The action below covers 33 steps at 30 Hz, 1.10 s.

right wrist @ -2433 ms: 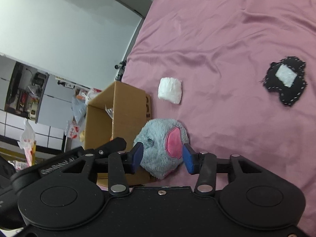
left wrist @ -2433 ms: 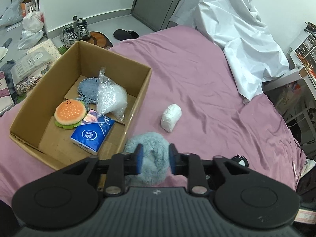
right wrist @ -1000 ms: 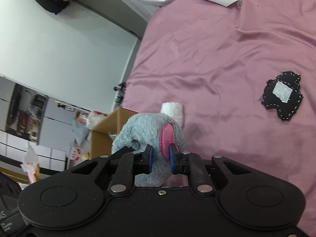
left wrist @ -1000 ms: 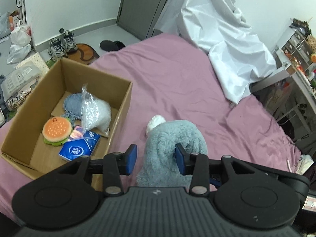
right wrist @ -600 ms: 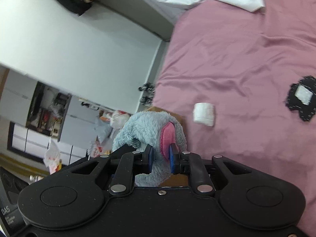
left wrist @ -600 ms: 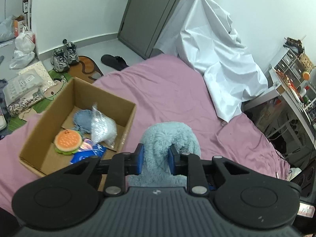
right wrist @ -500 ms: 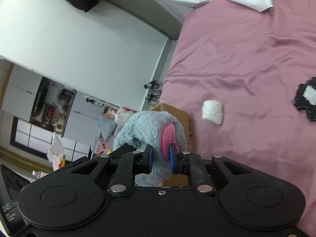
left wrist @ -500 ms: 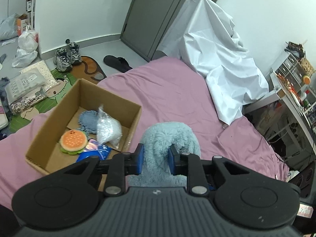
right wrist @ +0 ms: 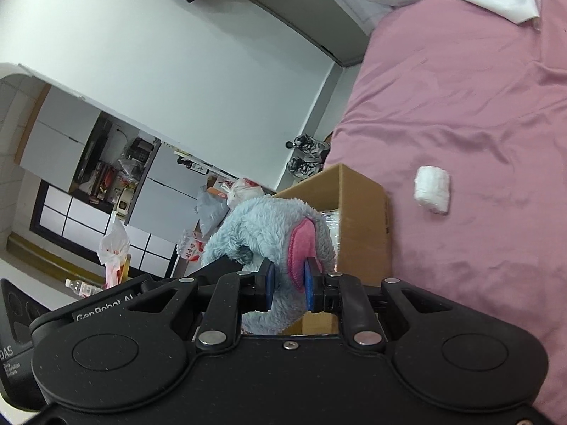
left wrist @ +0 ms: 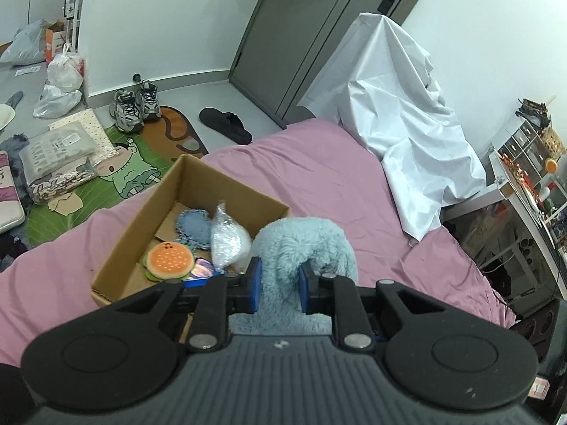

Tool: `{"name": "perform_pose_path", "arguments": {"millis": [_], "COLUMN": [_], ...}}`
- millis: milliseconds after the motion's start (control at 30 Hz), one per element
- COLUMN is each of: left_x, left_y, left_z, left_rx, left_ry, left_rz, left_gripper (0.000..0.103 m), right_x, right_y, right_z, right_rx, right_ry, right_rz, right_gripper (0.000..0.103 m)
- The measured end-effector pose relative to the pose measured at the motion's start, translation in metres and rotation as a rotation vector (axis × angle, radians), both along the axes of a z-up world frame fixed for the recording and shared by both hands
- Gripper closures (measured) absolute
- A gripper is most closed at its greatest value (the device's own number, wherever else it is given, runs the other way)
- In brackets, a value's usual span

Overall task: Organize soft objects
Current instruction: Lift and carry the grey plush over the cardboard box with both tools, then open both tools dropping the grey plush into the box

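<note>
Left gripper [left wrist: 278,285] closing on grey-blue plush toy [left wrist: 304,248] | right gripper [right wrist: 287,285] pinching its pink ear | toy aloft, cardboard box [left wrist: 226,186] at ten o'clock | advice: clear rim, release together.

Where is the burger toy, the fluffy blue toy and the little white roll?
burger toy [left wrist: 170,260], left wrist view, on its orange bun top.
fluffy blue toy [left wrist: 304,237], left wrist view, on its furry hump above the fingers.
little white roll [right wrist: 432,190], right wrist view, on its middle.
</note>
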<state>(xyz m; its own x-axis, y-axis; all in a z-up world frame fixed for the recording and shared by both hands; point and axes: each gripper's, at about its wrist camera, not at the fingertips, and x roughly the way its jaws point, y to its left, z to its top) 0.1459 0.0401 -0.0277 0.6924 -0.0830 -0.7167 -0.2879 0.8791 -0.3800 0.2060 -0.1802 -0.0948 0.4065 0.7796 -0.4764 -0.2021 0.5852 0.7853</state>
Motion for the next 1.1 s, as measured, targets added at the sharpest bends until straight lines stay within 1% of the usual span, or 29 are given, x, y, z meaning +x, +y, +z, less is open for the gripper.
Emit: {"name": "perform_pose_path", "arguments": {"millis": [433,567,767,867,933,1000,1033,1067,1100], "left_x": [-0.010,-0.012,-0.011,-0.010,-0.007,-0.004,-0.003,-0.001,0.001], "left_y": [0.041,0.054,0.068,0.075,0.080,0.082,0.082,0.082,0.081], "left_z": [-0.019,-0.029,-0.041,-0.046,-0.049,-0.049,-0.048,-0.047,-0.047], "left_rx": [-0.043,-0.067,-0.078,-0.082,-0.074,-0.039,-0.019,-0.001,0.012], "left_ry": [0.025,0.046,0.071,0.089,0.105,0.119,0.126,0.135,0.143], "left_rz": [0.030,0.036,0.043,0.047,0.048,0.057,0.055,0.054,0.051], "left_gripper": [0.084,0.084,0.083,0.082,0.081,0.079,0.078,0.073,0.067], "right_x": [-0.007,-0.009,-0.010,-0.010,-0.010,-0.007,-0.007,-0.006,-0.005], "right_y": [0.037,0.048,0.061,0.066,0.070,0.070,0.069,0.068,0.067], "right_z": [-0.005,-0.009,-0.016,-0.017,-0.017,-0.019,-0.019,-0.018,-0.018], "right_rx": [-0.048,-0.076,-0.102,-0.106,-0.126,-0.150,-0.159,-0.170,-0.178], "right_ry": [-0.027,-0.027,-0.022,-0.021,-0.025,-0.016,-0.017,-0.015,-0.011], "right_rz": [0.043,0.058,0.081,0.089,0.089,0.077,0.067,0.060,0.057], "right_gripper": [0.086,0.085,0.084,0.080,0.077,0.060,0.056,0.052,0.051]}}
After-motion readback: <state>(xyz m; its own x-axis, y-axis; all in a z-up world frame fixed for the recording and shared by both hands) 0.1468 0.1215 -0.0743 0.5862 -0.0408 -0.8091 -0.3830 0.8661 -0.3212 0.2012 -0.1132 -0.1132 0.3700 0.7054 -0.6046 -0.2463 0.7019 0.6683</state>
